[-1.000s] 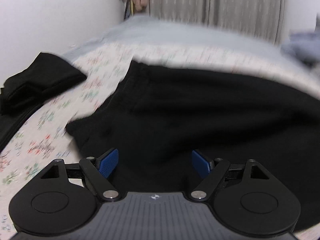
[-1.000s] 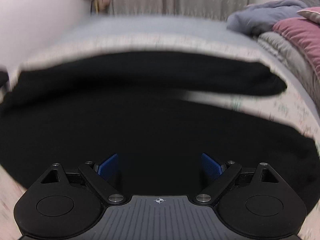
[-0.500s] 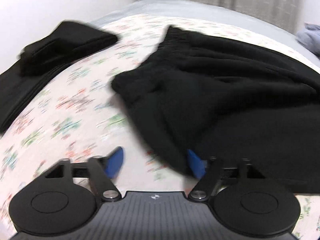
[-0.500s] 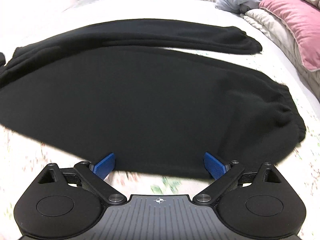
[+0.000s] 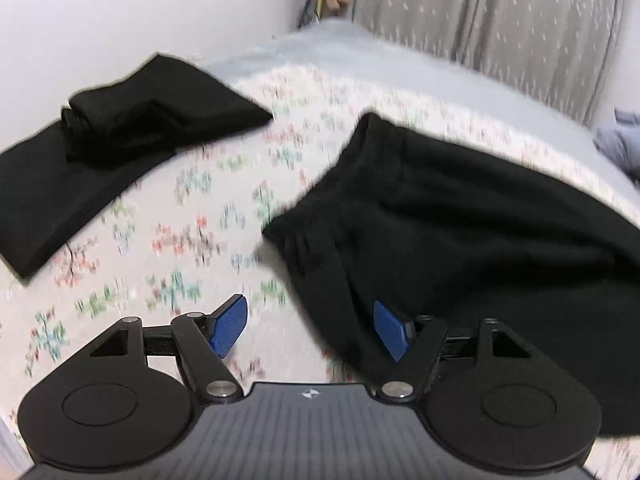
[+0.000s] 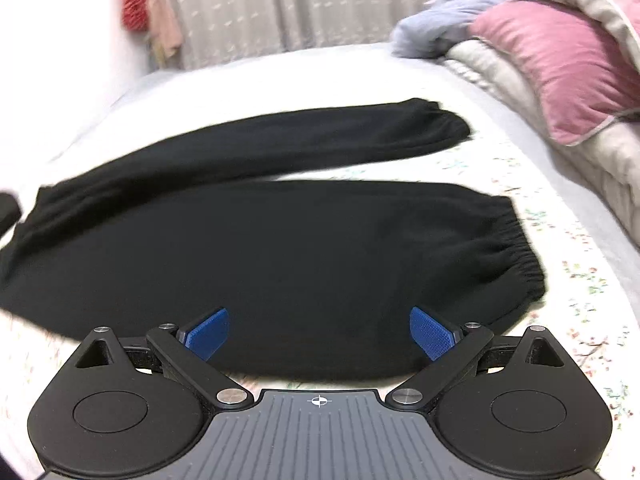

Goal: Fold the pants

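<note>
Both wrist cameras look steeply down over their tongs, close above the shared black pants (image 5: 460,220) (image 6: 280,248).

Folded black garment (image 5: 120,128) on floral sheet (image 5: 192,216); pink pillow (image 6: 560,64).

Pants (image 5: 480,220) cut off at right edge in left wrist view; waist end cut at left edge in right wrist view. Floral bedsheet (image 5: 192,240) pattern motion-blurred. Folded black garment (image 5: 100,152) type unclear. Hanging items (image 6: 152,12) too blurred to identify.
</note>
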A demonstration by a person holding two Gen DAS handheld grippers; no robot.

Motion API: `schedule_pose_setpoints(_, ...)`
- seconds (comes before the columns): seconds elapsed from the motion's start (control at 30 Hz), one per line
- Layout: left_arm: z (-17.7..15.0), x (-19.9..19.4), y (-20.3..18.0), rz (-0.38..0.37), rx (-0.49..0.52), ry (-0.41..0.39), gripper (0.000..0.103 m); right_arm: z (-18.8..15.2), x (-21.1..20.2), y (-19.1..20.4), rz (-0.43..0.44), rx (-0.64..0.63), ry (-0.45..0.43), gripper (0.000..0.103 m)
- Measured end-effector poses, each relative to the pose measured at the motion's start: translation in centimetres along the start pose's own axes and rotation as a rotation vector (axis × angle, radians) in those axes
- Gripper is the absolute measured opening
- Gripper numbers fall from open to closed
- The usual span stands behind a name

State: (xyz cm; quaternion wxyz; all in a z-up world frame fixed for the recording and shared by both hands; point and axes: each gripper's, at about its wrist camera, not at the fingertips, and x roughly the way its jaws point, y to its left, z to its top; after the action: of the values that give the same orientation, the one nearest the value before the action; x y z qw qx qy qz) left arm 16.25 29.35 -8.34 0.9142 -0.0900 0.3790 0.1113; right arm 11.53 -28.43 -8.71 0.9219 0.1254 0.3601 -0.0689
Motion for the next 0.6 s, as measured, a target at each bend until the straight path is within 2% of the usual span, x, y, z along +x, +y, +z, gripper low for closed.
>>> schedule_pose_setpoints(0.07,0.8,-0.3,-0.2,-0.001,-0.018,-0.031,0.074,0.4,0.4,-0.5,-0.03,0.022,0.004,0.098)
schedule_pose_setpoints(0.17,1.9,0.2,-0.9,-0.032,-0.027,-0.06,0.076,0.9,0.5,-0.8,-0.013,0.049,-0.006,0.098)
schedule_pose_setpoints(0.37,6.0,4.3,-4.0,-0.054,0.065,-0.083,0.083,1.5,1.5,1.0,0.01,0.042,-0.005,0.098)
schedule_pose_setpoints(0.57,9.0,11.4,-5.6,-0.1,0.046,-0.004,0.083,1.7,3.2,3.5,0.037,-0.019,0.025,0.098)
schedule_pose_setpoints(0.6,8.9,12.3,-5.9,-0.103,0.058,0.019,0.079,1.8,3.4,3.8,0.041,-0.03,0.024,0.098)
